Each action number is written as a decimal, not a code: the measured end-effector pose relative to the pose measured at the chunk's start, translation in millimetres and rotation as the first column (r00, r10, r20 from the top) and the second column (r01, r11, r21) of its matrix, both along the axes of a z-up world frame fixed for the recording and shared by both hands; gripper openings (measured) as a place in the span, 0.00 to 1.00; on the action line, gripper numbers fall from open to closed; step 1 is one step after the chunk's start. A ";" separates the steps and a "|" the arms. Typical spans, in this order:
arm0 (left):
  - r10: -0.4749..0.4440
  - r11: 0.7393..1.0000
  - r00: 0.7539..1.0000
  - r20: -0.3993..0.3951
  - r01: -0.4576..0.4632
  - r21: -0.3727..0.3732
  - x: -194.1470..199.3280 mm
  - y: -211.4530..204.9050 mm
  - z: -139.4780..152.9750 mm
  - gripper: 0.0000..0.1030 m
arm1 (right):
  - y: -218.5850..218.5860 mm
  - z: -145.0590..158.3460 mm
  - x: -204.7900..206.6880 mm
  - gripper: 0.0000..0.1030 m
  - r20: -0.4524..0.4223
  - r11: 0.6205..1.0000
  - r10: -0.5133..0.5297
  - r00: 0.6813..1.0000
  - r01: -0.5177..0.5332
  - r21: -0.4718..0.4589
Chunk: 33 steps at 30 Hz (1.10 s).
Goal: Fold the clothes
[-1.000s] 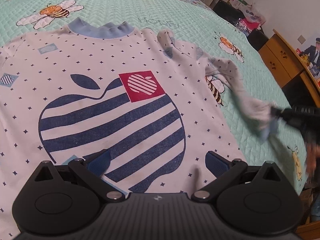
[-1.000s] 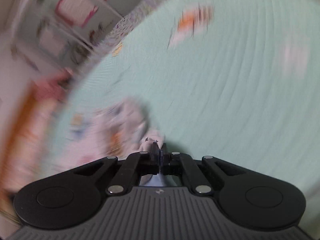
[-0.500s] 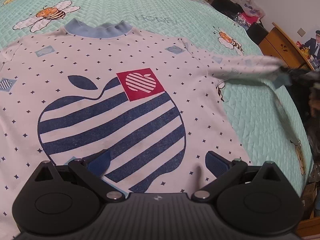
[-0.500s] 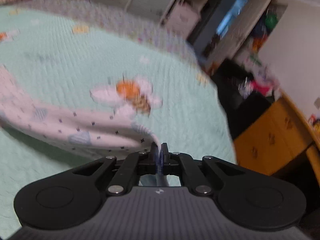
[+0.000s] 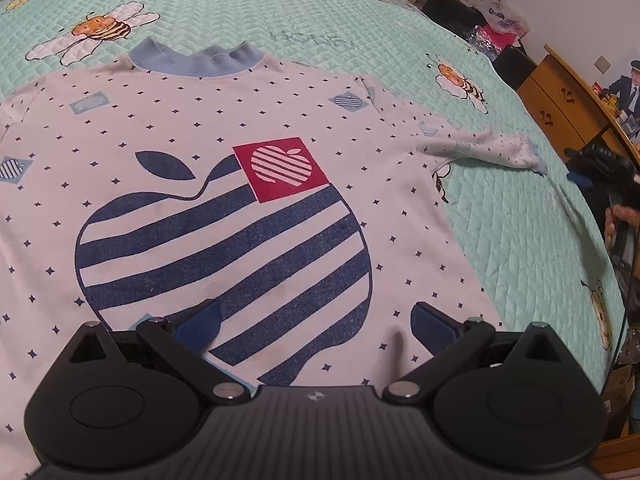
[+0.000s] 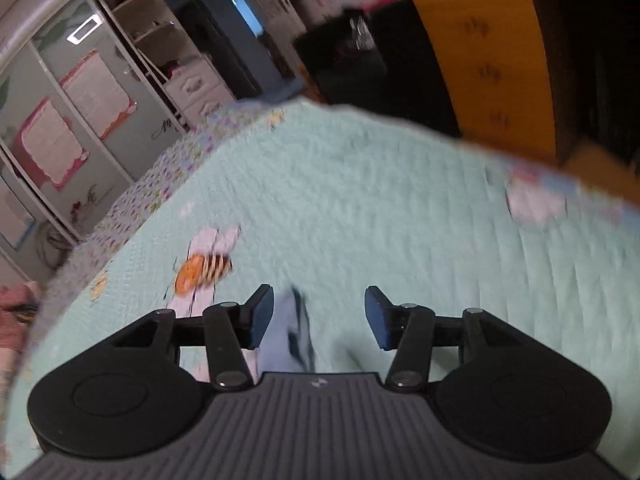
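A white shirt (image 5: 224, 184) with a blue-striped apple print and a light blue collar (image 5: 196, 62) lies flat, front up, on the mint bee-print quilt (image 5: 360, 28). My left gripper (image 5: 316, 320) stands open over the shirt's near hem, both pads on or just above the cloth. The right sleeve (image 5: 476, 146) stretches out sideways on the quilt. Beyond its cuff, at the picture's right edge, is my right gripper (image 5: 600, 164), held by a hand (image 5: 614, 220). In the right wrist view the right gripper (image 6: 318, 316) has its jaws opening. The light blue cuff (image 6: 284, 336) lies loose between them, beside the left pad.
The bed's edge runs close behind the right gripper, with a yellow wooden cabinet (image 5: 560, 92) and bags on the floor (image 5: 496, 24) past it. The right wrist view shows wardrobe doors (image 6: 72, 128) and white drawers beyond the far end of the quilt (image 6: 360, 184).
The right gripper pulled the crumpled sleeve out straight to the right, then its jaws parted and let the cuff go. The sleeve now lies on the quilt. The left gripper stayed still.
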State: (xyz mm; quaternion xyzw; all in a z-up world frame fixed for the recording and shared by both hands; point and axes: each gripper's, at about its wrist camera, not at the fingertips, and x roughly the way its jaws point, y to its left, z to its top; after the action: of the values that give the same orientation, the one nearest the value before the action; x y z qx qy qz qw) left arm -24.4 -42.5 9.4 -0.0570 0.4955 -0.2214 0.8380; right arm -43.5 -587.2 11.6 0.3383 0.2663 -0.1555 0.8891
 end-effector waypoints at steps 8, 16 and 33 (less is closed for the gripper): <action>-0.001 0.999 1.000 0.006 0.001 0.037 -0.7 -5.6 0.1 1.00 | 26.1 -32.1 15.8 0.58 0.030 0.993 0.020 0.999 -0.024 0.116; -0.004 0.999 1.000 0.006 0.004 0.040 -1.0 -5.9 0.2 1.00 | 25.1 -8.8 15.8 0.06 0.123 0.970 0.076 0.990 -0.103 0.223; 0.004 0.999 1.000 0.005 -0.005 0.034 0.4 -1.6 0.3 1.00 | -2.8 -22.6 -43.1 0.23 -0.068 0.991 -0.078 0.995 0.084 0.102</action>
State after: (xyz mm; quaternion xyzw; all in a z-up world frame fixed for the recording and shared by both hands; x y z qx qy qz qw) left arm -24.0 -44.1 9.7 -0.0433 0.4969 -0.2111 0.8406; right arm -86.6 -589.9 -11.0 0.3897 0.2885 -0.1881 0.8541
